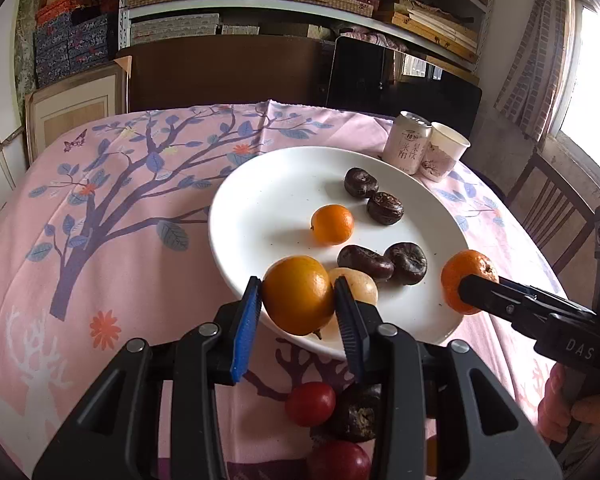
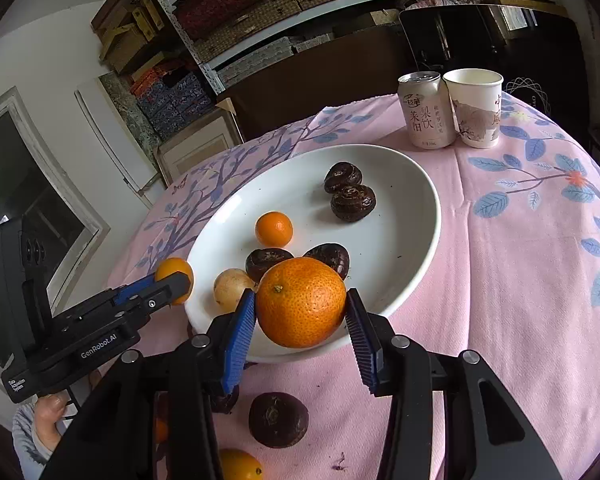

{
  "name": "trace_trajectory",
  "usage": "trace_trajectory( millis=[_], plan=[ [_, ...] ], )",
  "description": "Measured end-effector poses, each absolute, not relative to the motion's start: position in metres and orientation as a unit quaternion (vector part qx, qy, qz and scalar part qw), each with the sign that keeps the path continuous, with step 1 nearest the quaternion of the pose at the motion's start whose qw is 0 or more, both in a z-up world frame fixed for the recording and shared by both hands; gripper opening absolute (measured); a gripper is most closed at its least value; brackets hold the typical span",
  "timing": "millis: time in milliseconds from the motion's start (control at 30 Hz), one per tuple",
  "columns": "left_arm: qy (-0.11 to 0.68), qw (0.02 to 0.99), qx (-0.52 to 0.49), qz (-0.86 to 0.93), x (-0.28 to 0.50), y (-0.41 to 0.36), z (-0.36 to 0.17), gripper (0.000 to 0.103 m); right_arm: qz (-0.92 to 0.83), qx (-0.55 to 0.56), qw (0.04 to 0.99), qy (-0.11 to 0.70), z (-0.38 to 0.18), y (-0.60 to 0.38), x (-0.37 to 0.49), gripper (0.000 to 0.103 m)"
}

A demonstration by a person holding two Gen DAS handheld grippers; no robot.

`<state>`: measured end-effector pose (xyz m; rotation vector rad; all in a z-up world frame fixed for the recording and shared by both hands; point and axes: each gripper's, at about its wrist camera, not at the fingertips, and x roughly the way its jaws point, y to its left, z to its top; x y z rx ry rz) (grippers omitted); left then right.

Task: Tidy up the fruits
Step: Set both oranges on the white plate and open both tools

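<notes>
Left gripper (image 1: 297,300) clamps orange (image 1: 298,294) over plate (image 1: 260,184) rim; right gripper (image 2: 301,312) grips mandarin (image 2: 301,302) alongside.

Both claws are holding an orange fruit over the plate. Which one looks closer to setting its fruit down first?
Probably the right. The right gripper holds its orange over the inside of the white plate. The left gripper holds its orange over the near rim, partly outside the plate, so it needs to move further in.

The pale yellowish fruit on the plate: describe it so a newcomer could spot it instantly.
Find the white plate on the pink tablecloth. At its near edge, beside two dark chestnuts, sits the pale fruit. It is the only smooth, cream-yellow piece there; its neighbours are orange or dark brown.
</notes>
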<state>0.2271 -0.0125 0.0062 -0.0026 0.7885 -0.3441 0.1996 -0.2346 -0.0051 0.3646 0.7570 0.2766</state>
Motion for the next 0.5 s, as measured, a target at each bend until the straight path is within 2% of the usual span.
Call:
trace_trajectory(
  millis=[100,133,200,233,333,500],
  plan=[
    [0.395,0.902,-0.009,-0.174,0.233,-0.010,-0.004,0.037,0.138,0.183,0.904,0.361,-0.008,-0.236,0.202,0.057],
    [0.389,0.905,-0.006,-0.174,0.231,-0.009,-0.004,0.044,0.136,0.184,0.905,0.360,-0.008,-0.238,0.201,0.061],
    [0.380,0.912,0.007,-0.157,0.227,-0.007,-0.002,0.059,0.138,0.190,0.904,0.356,-0.008,-0.240,0.197,0.061],
    [0.372,0.915,0.007,-0.154,0.223,-0.004,0.000,0.063,0.139,0.194,0.904,0.356,-0.008,-0.242,0.194,0.061],
    [0.367,0.917,0.002,-0.155,0.212,0.005,0.003,0.064,0.143,0.200,0.901,0.358,-0.010,-0.245,0.183,0.061],
    [0.361,0.921,0.007,-0.144,0.191,0.015,0.003,0.074,0.144,0.198,0.902,0.356,-0.010,-0.246,0.165,0.062]
  ],
)
